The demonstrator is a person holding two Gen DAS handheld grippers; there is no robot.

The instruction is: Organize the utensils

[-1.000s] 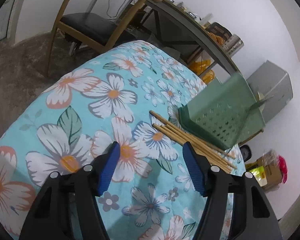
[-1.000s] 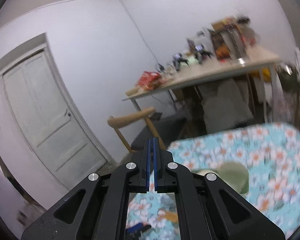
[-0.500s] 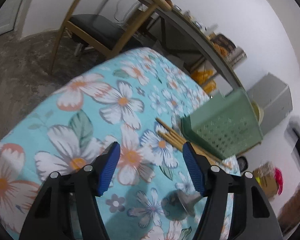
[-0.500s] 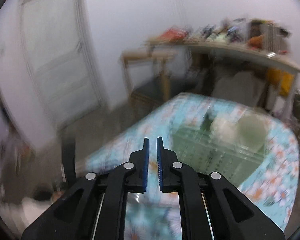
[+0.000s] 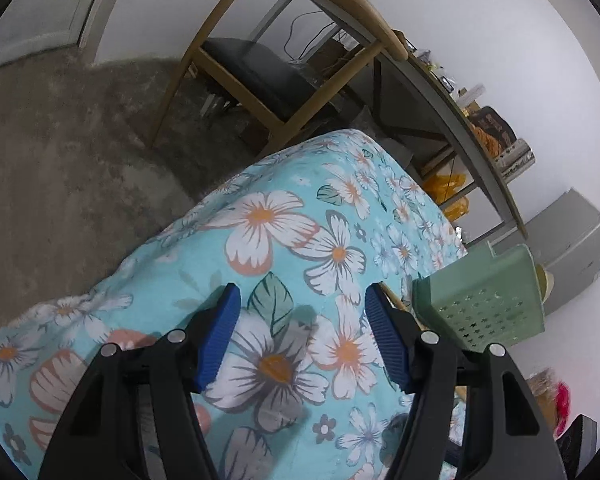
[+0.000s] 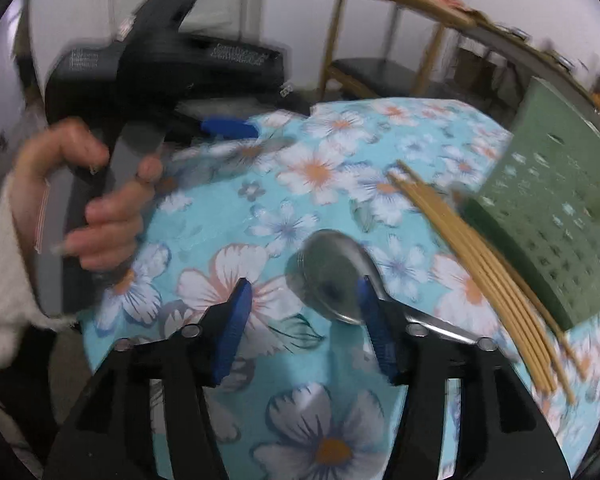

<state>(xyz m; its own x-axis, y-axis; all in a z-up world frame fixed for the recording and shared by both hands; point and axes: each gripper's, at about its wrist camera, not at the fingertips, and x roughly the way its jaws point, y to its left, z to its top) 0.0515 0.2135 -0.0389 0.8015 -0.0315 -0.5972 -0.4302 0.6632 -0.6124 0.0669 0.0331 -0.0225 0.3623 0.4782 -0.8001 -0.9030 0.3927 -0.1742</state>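
right wrist view, going from the big things down: the flowered tablecloth (image 6: 236,208) fills the middle of the frame, the green basket (image 6: 560,216) stands tilted at the right edge, a bundle of chopsticks (image 6: 472,256) runs diagonally along its near side, touching or almost touching it, and a metal spoon (image 6: 332,276) lies at lower centre. the right gripper (image 6: 300,320) has its jaws apart and nothing pressed between them; the spoon's bowl sits just ahead of the right-hand pad and its handle runs under that jaw. at the upper left a hand (image 6: 96,208) holds the left gripper (image 6: 228,128) over the cloth; in its own view its jaws stand wide with only cloth between them.

what could go wrong: the frame is smeared, so the right gripper is probably arriving fast, and the spoon is off to one side of the gap. closing here would likely pinch the rim of the bowl and flick it away, or snag the cloth. a sideways slide could knock the chopsticks out of their bundle.

against a second ago: the right gripper looked at a door and wall with its pads together; now it faces the table and its jaws have just been opening. the left view has swung so the chopsticks are nearly hidden behind its jaw.
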